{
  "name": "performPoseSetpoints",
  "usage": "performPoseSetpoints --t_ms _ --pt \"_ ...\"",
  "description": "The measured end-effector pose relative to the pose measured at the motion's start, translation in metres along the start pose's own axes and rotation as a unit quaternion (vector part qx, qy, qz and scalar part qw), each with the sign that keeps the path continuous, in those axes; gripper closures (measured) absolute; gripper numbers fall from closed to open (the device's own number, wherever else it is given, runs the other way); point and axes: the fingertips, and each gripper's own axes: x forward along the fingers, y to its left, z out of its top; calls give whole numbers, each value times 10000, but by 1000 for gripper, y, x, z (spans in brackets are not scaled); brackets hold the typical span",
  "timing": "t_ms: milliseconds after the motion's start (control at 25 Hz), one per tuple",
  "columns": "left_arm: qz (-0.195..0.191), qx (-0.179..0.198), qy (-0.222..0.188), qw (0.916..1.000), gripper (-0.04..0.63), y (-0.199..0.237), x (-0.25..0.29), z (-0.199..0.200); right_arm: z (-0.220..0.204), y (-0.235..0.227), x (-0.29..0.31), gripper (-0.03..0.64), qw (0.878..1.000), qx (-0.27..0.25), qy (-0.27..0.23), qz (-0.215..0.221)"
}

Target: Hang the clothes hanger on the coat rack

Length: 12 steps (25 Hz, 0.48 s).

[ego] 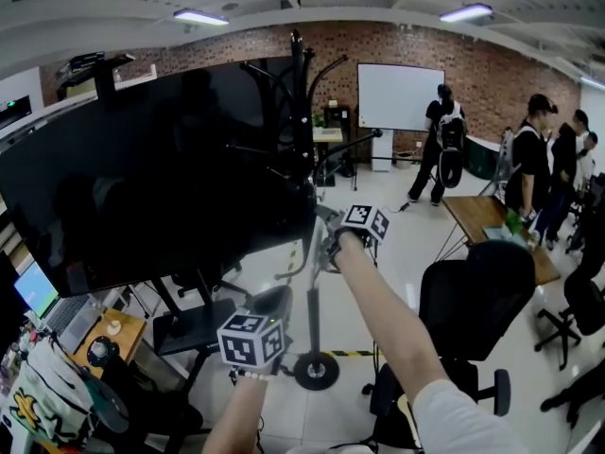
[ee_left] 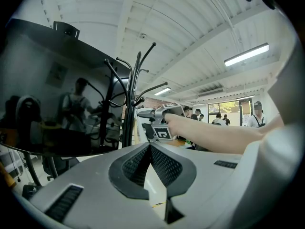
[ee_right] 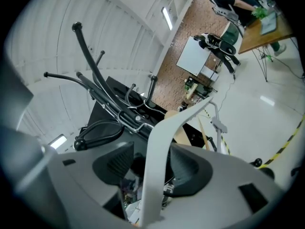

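The right gripper's jaws stand wide apart around the grey clothes hanger's arm, not pinching it. Its wire hook seems caught on the coat rack at centre frame. Pulling back askew could drag the hanger off. The black monitor crowds the left; open floor lies right. The left gripper's jaws are closed, empty.

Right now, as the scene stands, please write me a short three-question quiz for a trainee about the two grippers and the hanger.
1. True or false: the left gripper holds the hanger.
2. Choose one: between the jaws of the right gripper passes A) the hanger's grey arm, B) a cable, C) nothing.
3. Short answer: is the right gripper clamped on the hanger?

Key
1. False: its jaws are shut together and empty.
2. A.
3. No: its jaws stand open around the hanger.
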Motion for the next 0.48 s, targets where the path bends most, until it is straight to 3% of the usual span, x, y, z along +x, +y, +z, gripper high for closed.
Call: performPoseSetpoints --t_ms 280,480 --pt "-191 8 -45 9998 607 -20 -19 -9 7 19 -53 357 9980 -454 -433 31" --pt "-255 -69 -187 9995 606 -21 -45 -21 -23 48 -99 389 9937 -1028 -408 190"
